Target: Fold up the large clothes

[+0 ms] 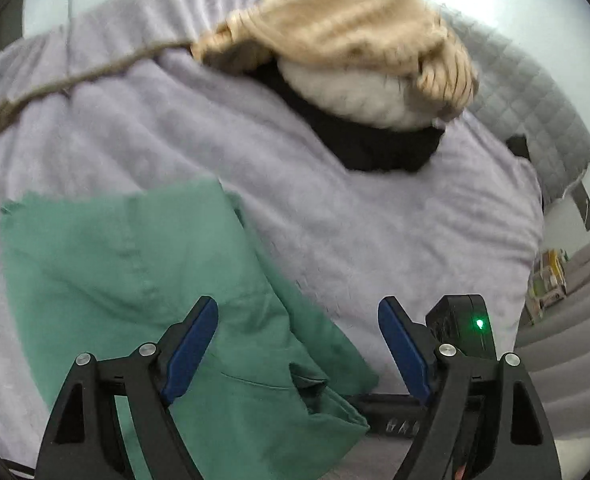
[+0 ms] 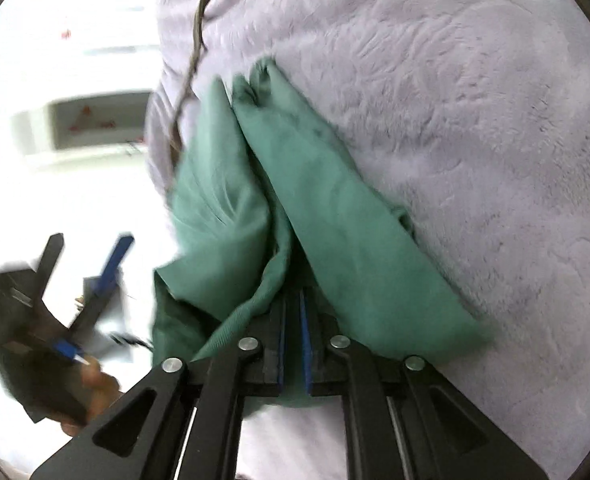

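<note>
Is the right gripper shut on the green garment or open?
Shut: the right gripper has its blue pads nearly together with green garment bunched between them.

The green garment (image 1: 143, 280) looks like thin matte woven cloth, smooth with soft creases. Under it the lavender blanket (image 1: 335, 220) is plush and fuzzy, kinda embossed in the right wrist view. Top of the left wrist frame: a chunky ribbed tan knit (image 1: 335, 28), with white fluffy fleece (image 1: 359, 92) beneath it. Gripper fingers (image 1: 193, 344) are matte black plastic with blue rubbery-looking pads (image 1: 403, 344) and shiny metal pins.
</note>
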`<action>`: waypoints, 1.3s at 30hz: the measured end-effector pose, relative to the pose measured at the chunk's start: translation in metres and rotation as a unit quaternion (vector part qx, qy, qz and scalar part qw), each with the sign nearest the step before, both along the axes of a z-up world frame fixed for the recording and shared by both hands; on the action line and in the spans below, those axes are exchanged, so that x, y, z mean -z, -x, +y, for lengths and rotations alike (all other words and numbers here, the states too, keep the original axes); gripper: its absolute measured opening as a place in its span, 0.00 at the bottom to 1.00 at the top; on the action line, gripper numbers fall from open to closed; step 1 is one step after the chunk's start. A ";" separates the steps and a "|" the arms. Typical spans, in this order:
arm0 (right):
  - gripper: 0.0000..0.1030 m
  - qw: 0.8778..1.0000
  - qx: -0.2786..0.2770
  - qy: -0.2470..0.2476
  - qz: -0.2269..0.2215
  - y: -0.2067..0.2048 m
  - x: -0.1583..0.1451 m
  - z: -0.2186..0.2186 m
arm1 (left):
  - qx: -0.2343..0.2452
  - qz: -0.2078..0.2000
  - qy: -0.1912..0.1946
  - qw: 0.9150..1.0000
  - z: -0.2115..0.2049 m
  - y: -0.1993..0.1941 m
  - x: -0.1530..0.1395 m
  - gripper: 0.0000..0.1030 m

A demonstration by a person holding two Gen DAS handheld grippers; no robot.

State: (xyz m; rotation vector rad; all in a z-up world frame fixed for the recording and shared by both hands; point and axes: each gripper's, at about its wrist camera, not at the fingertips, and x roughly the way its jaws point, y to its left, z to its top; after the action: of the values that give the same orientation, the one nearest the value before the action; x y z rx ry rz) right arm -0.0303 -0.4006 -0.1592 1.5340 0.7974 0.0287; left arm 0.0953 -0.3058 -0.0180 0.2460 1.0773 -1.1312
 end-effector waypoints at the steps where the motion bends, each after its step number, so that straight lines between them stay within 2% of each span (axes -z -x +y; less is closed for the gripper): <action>1: 0.32 1.000 0.014 -0.021 -0.008 0.002 0.005 -0.004 | -0.017 -0.009 0.007 1.000 0.010 -0.006 -0.007 0.81; 2: 0.48 0.998 0.026 -0.044 -0.023 0.004 0.010 -0.007 | -0.041 -0.017 0.010 0.999 0.024 -0.014 -0.011 0.81; 3: 0.58 0.997 0.031 -0.057 -0.036 0.005 0.011 -0.008 | -0.060 -0.020 0.010 0.998 0.034 -0.022 -0.012 0.81; 5: 0.59 0.994 0.035 -0.085 -0.060 0.002 0.013 -0.010 | -0.110 -0.025 -0.005 0.994 0.064 -0.044 -0.008 0.81; 7: 0.59 0.994 0.016 -0.092 -0.062 -0.015 0.012 -0.010 | -0.155 -0.032 -0.027 0.987 0.090 -0.064 0.002 0.81; 8: 0.59 0.995 0.003 -0.086 -0.058 -0.025 0.013 -0.011 | -0.187 -0.035 -0.048 0.981 0.108 -0.076 0.012 0.81; 11: 0.59 0.997 -0.058 -0.045 -0.039 -0.059 0.006 -0.010 | -0.244 -0.020 -0.079 0.966 0.146 -0.099 0.038 0.81; 14: 0.59 0.991 -0.125 -0.013 -0.036 -0.089 -0.005 -0.005 | -0.291 0.007 -0.105 0.951 0.174 -0.114 0.069 0.81; 16: 0.58 0.988 -0.151 0.011 -0.026 -0.111 -0.008 -0.001 | -0.305 0.029 -0.105 0.946 0.185 -0.116 0.084 0.81; 17: 0.47 0.987 -0.158 0.028 -0.019 -0.116 -0.011 0.001 | -0.312 0.038 -0.103 0.944 0.190 -0.116 0.090 0.81; 18: 0.10 0.984 -0.171 0.055 -0.008 -0.125 -0.016 0.004 | -0.316 0.044 -0.097 0.943 0.193 -0.115 0.096 0.81; 19: 0.09 0.981 -0.178 0.071 -0.005 -0.128 -0.022 0.005 | -0.318 0.047 -0.094 0.942 0.195 -0.115 0.100 0.81; 22: 0.08 0.977 -0.177 0.106 -0.055 -0.138 -0.053 0.001 | -0.325 0.058 -0.093 0.939 0.197 -0.118 0.104 0.81; 24: 0.07 0.977 -0.162 0.117 -0.076 -0.114 -0.065 -0.010 | -0.322 0.058 -0.094 0.940 0.192 -0.117 0.100 0.81; 26: 0.06 0.980 -0.146 0.121 -0.061 -0.104 -0.059 -0.021 | -0.305 0.056 -0.083 0.947 0.186 -0.111 0.092 0.81; 30: 0.06 0.987 -0.116 0.110 0.029 -0.089 -0.001 -0.047 | -0.257 0.019 -0.086 0.962 0.155 -0.099 0.087 0.81; 33: 0.06 0.991 -0.096 0.084 0.042 -0.070 0.021 -0.054 | -0.254 0.032 -0.087 0.963 0.143 -0.099 0.099 0.81; 35: 0.06 0.992 -0.094 0.076 0.036 -0.065 0.018 -0.053 | -0.260 0.050 -0.083 0.961 0.142 -0.101 0.104 0.81; 38: 0.17 0.991 -0.113 0.068 0.015 -0.065 -0.001 -0.050 | -0.260 0.045 -0.089 0.960 0.146 -0.097 0.101 0.81; 39: 0.36 0.991 -0.119 0.058 0.006 -0.060 -0.006 -0.049 | -0.258 0.040 -0.094 0.961 0.147 -0.095 0.098 0.81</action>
State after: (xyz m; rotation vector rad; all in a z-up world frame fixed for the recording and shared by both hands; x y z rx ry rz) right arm 0.0298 -0.4500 -0.1529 1.3240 0.9719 0.1478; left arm 0.1907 -0.1591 -0.1164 0.0584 1.2315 -0.5754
